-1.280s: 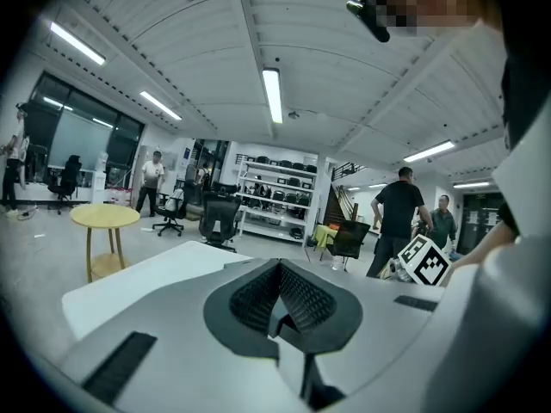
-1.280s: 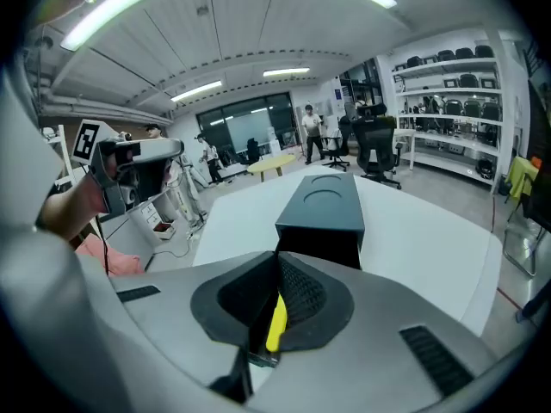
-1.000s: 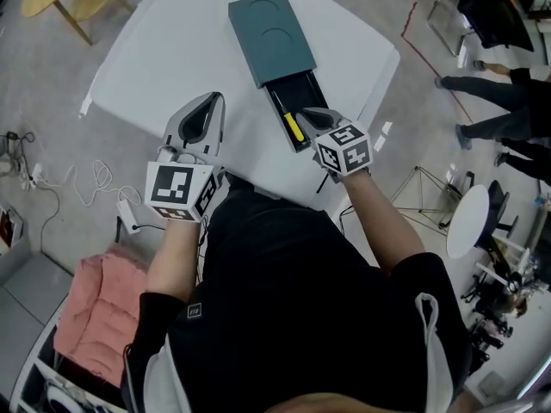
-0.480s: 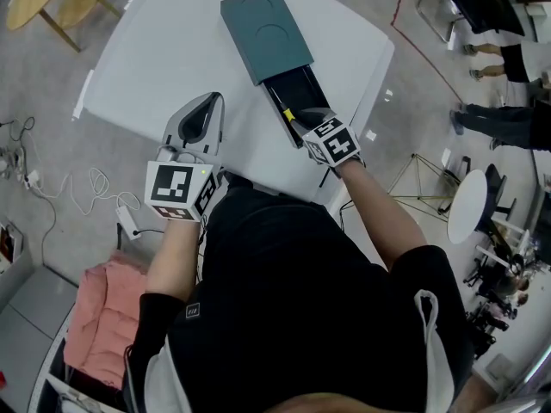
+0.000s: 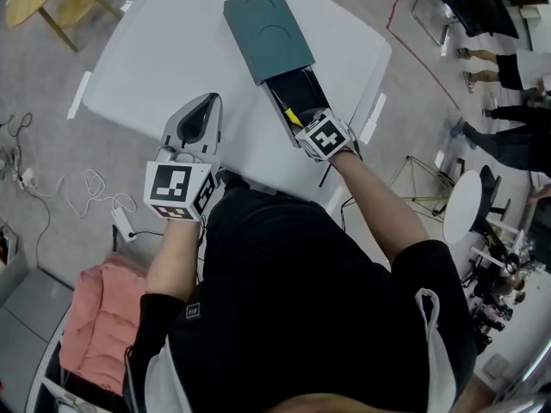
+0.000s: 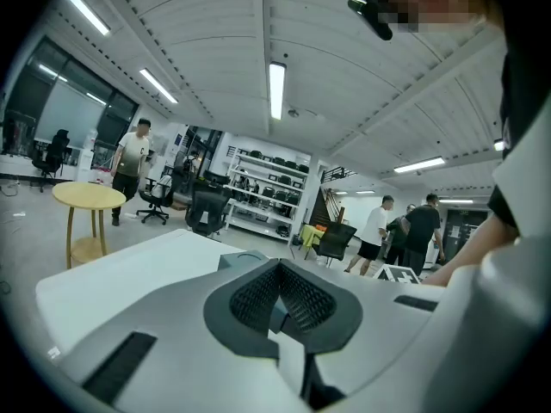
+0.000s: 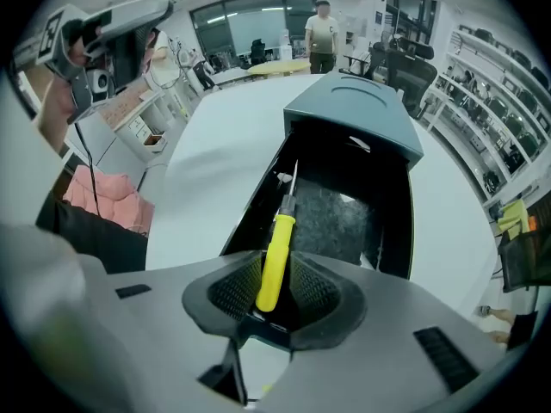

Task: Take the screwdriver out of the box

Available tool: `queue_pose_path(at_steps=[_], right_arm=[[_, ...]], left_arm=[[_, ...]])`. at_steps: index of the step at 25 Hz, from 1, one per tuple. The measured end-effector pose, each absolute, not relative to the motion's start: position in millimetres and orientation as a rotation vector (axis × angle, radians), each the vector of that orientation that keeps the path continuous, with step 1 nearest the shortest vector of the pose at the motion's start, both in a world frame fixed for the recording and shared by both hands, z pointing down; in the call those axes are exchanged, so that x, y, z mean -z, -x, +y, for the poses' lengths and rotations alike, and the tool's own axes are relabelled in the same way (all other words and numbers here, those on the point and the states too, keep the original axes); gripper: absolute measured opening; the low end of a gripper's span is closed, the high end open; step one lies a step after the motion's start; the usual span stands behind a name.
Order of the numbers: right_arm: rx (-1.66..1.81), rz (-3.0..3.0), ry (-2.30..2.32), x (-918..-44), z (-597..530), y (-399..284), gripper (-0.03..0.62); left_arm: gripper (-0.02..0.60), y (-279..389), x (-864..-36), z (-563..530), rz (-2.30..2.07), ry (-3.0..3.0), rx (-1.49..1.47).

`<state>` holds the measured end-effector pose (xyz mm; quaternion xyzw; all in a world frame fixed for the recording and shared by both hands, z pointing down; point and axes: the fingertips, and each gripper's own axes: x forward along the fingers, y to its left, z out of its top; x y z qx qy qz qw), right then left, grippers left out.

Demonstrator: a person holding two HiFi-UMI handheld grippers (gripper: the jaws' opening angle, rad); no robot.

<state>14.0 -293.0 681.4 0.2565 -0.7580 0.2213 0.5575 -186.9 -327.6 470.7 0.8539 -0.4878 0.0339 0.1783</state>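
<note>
Right gripper (image 7: 277, 269) points down into the open box (image 7: 355, 114), its jaws opening around the screwdriver (image 7: 277, 239) handle. Left gripper (image 6: 277, 284) is closed and empty over the desk (image 5: 172, 58).

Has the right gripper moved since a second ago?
Yes. The right gripper has shifted in over the open tray of the box, hiding most of the screwdriver. Its jaws are opening, with the yellow handle between them.

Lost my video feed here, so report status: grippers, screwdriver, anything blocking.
Left gripper shut, empty. Right gripper opening, jaws astride yellow-handled screwdriver, not yet gripping. Screwdriver lying in black pulled-out tray of dark teal box. Nothing blocking it.
</note>
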Motion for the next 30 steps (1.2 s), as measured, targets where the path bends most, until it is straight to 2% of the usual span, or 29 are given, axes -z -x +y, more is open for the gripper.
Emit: queue_pose_path(at_steps=[12,22,30], right_arm=[[-0.444,-1.739,-0.626,-685.3,-292.7,-17.2,0.084],[-0.391,-1.790,-0.749,-649.0,-304.9,-37.5,0.080],[-0.357,-1.945,-0.794,-600.0,-289.8,-62.7,0.080]], left_arm=[[0.008,188.9,-472.0,-319.0,-1.365,-2.419,-0.095],[0.008,184.6,-460.0,-304.0,-1.364,-2.469,-0.126],[0.008,141.9,-431.0,-285.4,-1.399,-2.486,-0.140]])
